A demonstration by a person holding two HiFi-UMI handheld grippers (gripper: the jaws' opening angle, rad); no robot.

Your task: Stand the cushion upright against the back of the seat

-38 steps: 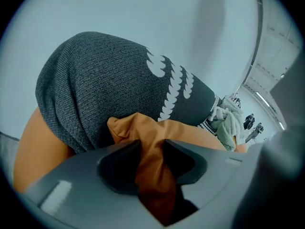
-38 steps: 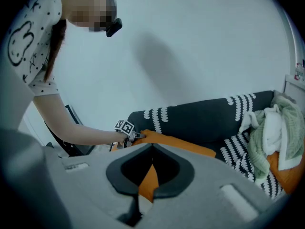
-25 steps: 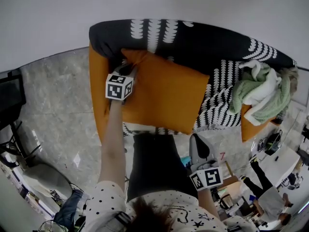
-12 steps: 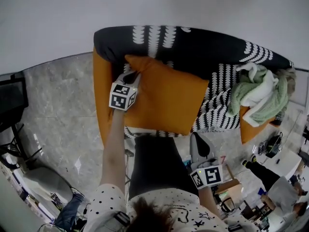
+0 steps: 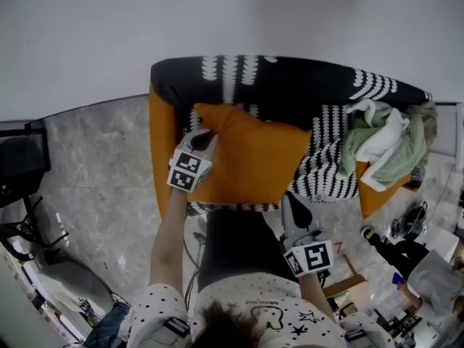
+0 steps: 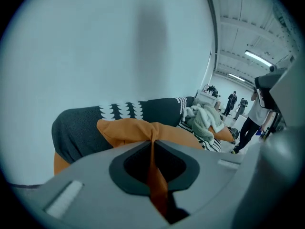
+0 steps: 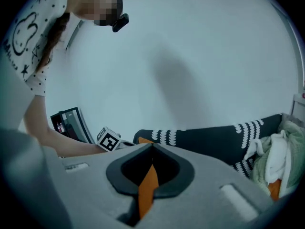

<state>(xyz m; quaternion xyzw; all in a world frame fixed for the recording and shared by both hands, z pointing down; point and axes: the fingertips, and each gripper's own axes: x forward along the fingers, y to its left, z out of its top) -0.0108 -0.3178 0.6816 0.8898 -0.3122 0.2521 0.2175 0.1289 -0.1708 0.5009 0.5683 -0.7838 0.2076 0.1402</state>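
An orange cushion point(image 5: 254, 158) lies tilted on a sofa whose back point(image 5: 290, 85) is draped in a black throw with white patterns. My left gripper point(image 5: 206, 137) holds the cushion's left top corner. In the left gripper view a fold of the orange fabric point(image 6: 155, 175) is pinched between the jaws, which have just been closing further on it. My right gripper point(image 5: 291, 204) is at the cushion's near right edge. In the right gripper view a strip of orange cloth point(image 7: 147, 187) is squeezed between its shut jaws.
A heap of green and white blankets point(image 5: 384, 145) fills the sofa's right end. The sofa's orange arm point(image 5: 163, 151) is at the left. A dark screen point(image 5: 22, 158) stands on the grey floor at left. A pale wall rises behind the sofa. People stand at far right point(image 5: 409, 259).
Both grippers have risen with the cushion held between them. Its near edge has come up off the seat and it now tilts more steeply toward the sofa back.
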